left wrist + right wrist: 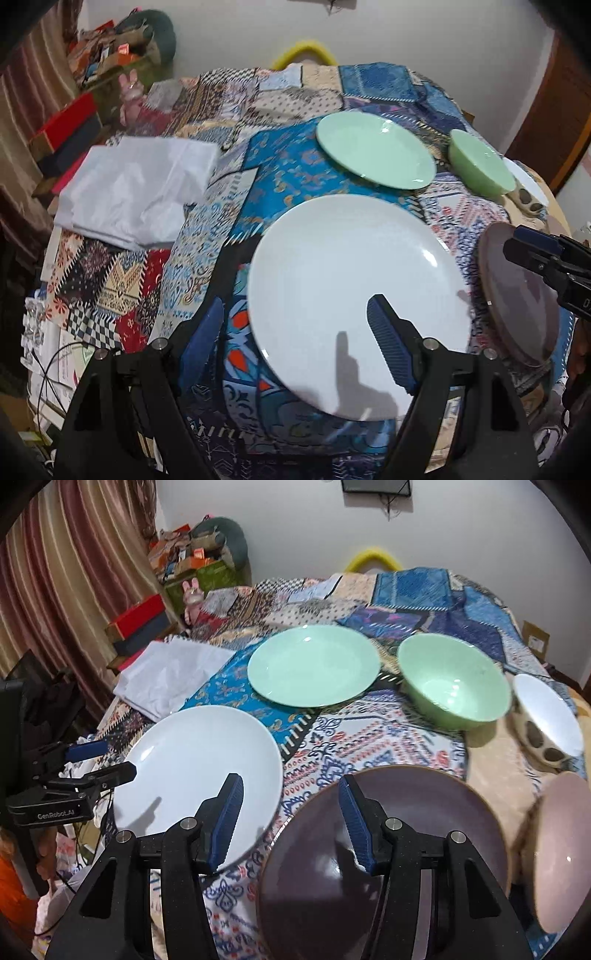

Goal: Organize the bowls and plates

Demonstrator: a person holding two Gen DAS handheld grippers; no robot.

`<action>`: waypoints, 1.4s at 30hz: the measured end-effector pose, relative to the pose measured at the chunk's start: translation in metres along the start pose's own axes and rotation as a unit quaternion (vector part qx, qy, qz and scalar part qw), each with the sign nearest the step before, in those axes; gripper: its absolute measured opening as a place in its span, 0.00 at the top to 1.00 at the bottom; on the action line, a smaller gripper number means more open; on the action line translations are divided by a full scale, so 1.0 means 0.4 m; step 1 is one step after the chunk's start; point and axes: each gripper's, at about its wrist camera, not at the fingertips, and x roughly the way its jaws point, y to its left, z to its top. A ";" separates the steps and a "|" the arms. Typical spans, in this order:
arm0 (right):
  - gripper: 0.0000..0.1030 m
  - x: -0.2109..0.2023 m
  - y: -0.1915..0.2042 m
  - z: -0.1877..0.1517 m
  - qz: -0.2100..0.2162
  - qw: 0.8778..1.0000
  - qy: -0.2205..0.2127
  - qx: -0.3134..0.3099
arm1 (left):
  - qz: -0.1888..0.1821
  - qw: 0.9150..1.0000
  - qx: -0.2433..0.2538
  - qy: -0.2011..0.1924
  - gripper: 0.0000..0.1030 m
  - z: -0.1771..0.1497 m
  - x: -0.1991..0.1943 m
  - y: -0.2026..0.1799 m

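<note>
My left gripper [295,332] stands open over the near edge of the patchwork cloth [295,162], one finger above the white plate [354,280], the other off its left rim, gripping nothing. My right gripper [291,819] is likewise open and empty, straddling the gap between the white plate [199,771] and the dark purple plate [424,830] at the near edge.

Risk one: both plates lie flat on soft, uneven cloth. A finger driven under a rim may snag the fabric and drag the neighbouring plate with it.

Risk two: the two near plates sit just beside each other. Lifting one at a tilt could knock its rim against the other.

Risk three: glazed surfaces look slick. A shallow pinch on the rim may slip.

Beyond, mid-surface, lie the green plate [314,664] and green bowl [454,683], near each other. At the right edge a spotted bowl [546,723] and a pink bowl [561,849] sit tilted. A careless sweep there could, in my judgement, roll either off.
</note>
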 end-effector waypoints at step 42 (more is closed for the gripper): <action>0.73 0.184 0.030 0.012 0.046 0.992 0.113 -0.014 | -0.071 0.995 -0.051 0.042 0.56 -0.048 0.065 0.038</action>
